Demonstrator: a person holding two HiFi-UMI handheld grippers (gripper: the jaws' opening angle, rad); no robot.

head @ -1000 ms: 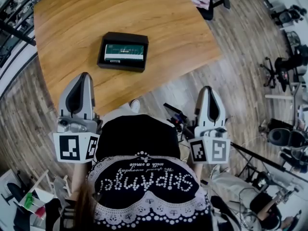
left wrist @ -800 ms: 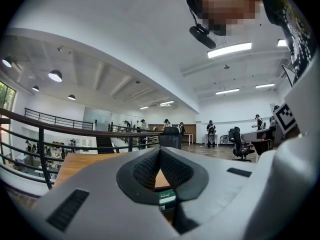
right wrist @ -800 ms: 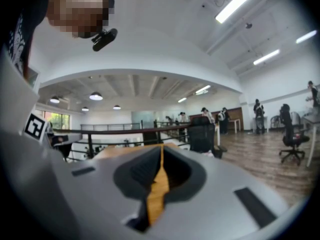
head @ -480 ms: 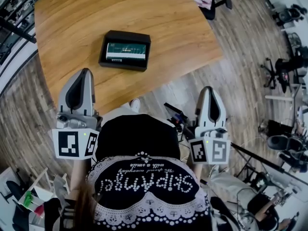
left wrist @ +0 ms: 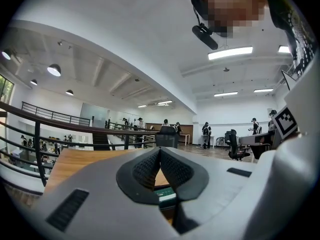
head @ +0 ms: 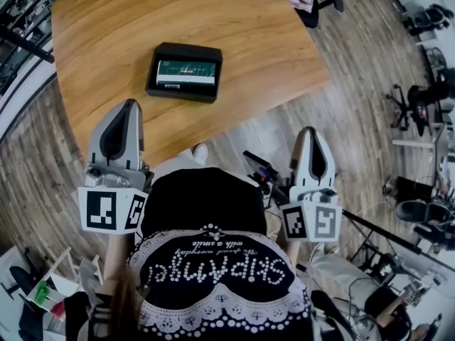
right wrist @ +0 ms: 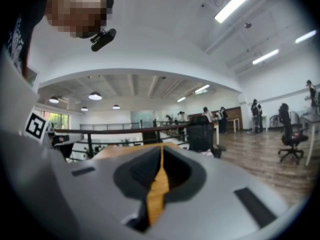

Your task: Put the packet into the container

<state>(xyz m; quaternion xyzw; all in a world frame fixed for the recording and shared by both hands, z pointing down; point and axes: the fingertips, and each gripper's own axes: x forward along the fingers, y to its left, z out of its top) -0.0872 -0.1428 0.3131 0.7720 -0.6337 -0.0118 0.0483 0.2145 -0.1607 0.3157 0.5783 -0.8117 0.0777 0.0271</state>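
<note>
Since the packet (head: 185, 72) already lies flat inside the container (head: 183, 49), the task looks finished, judging from how things lie now. The container is a low black tray near the middle of the counter (head: 128, 13). The green and white packet fills most of it, with only a narrow dark margin around.

I judge the packet to be light and fairly stiff, like a small carton. Its face seems smooth, so it may be a little slippery. If it had to be taken again, the long edges would be the best place to hold. The tray walls stand just beside them, however, so a claw would find little room there.

The left claw (head: 126, 106) is closed, its pads meeting at the tips with nothing between them. The right claw (head: 308, 131) is closed and empty too, and only a thin slit shows the wood behind. Both are held near the person's body, well apart from the container.

The counter is bare varnished wood with rounded edges. Around it I see a plank floor (head: 355, 84), office chairs (head: 419, 98) and the railing (left wrist: 75, 129) of an open hall.
</note>
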